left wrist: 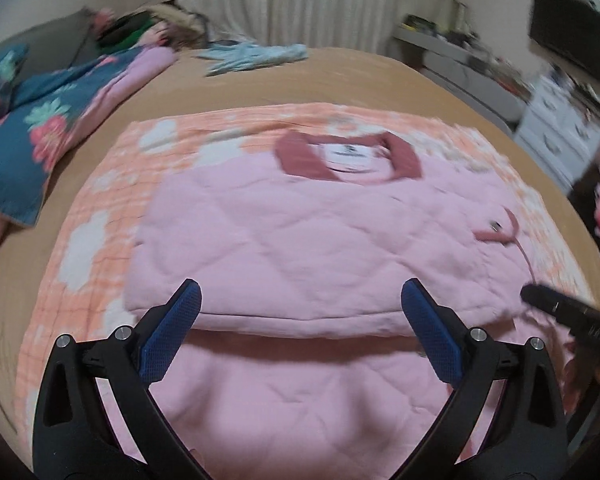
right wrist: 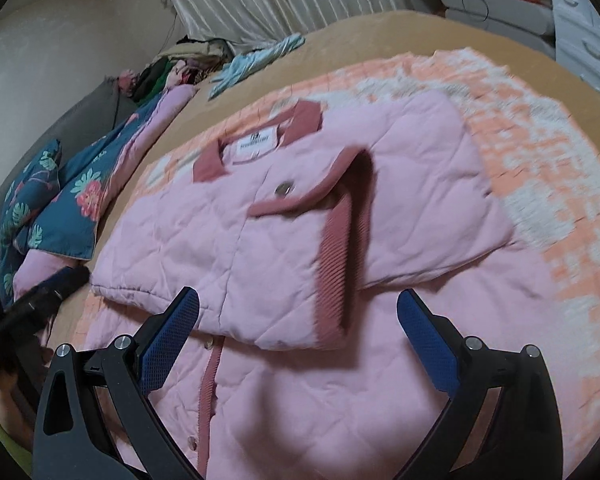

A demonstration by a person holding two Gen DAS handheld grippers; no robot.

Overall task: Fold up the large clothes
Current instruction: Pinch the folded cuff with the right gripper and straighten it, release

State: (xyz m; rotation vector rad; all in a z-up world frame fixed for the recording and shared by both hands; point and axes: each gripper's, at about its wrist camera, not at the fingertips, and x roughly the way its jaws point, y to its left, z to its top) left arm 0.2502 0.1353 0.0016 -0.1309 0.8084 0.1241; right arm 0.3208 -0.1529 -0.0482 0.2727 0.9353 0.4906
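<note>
A pink quilted jacket (left wrist: 300, 240) with a dark pink ribbed collar (left wrist: 300, 156) lies on an orange and white blanket (left wrist: 100, 208) on the bed. Its sleeves are folded across the front; in the right wrist view a sleeve with a ribbed cuff (right wrist: 340, 256) lies over the jacket (right wrist: 188, 248). My left gripper (left wrist: 300, 300) is open and empty, just above the jacket's lower part. My right gripper (right wrist: 298, 304) is open and empty above the folded sleeve's end. The right gripper's tip (left wrist: 548, 300) shows at the jacket's right edge in the left wrist view.
A blue floral quilt (left wrist: 40, 120) lies along the bed's left side. A light blue garment (left wrist: 256, 56) and a heap of clothes (left wrist: 152, 28) lie at the far end. White drawers (left wrist: 560, 128) stand to the right. Tan bedsheet (left wrist: 340, 80) surrounds the blanket.
</note>
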